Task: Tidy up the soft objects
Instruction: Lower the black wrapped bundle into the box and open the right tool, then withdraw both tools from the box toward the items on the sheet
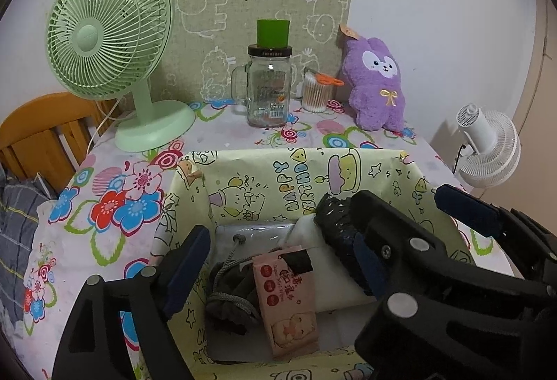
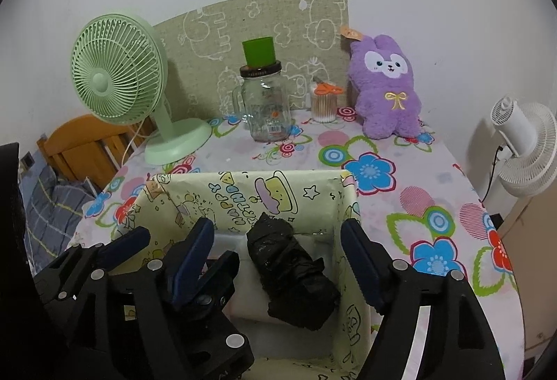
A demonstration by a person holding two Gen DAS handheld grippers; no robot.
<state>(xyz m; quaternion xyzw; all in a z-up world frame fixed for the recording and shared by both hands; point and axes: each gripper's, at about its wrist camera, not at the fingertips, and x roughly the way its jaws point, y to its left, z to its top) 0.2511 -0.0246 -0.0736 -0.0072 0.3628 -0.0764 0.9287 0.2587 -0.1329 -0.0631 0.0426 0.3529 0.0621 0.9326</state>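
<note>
A yellow "Happy Birthday" box stands on the flowered table. Inside lie a black plastic-wrapped bundle, a pink wet-wipes pack, a grey drawstring pouch and a white pad. A purple plush rabbit sits at the back right. My right gripper is open over the box, its fingers either side of the bundle and apart from it. My left gripper is open over the box's left half.
A green desk fan stands back left. A glass jar with a green cup on top and a cotton-swab pot stand at the back. A white fan is off the table's right edge. A wooden chair is left.
</note>
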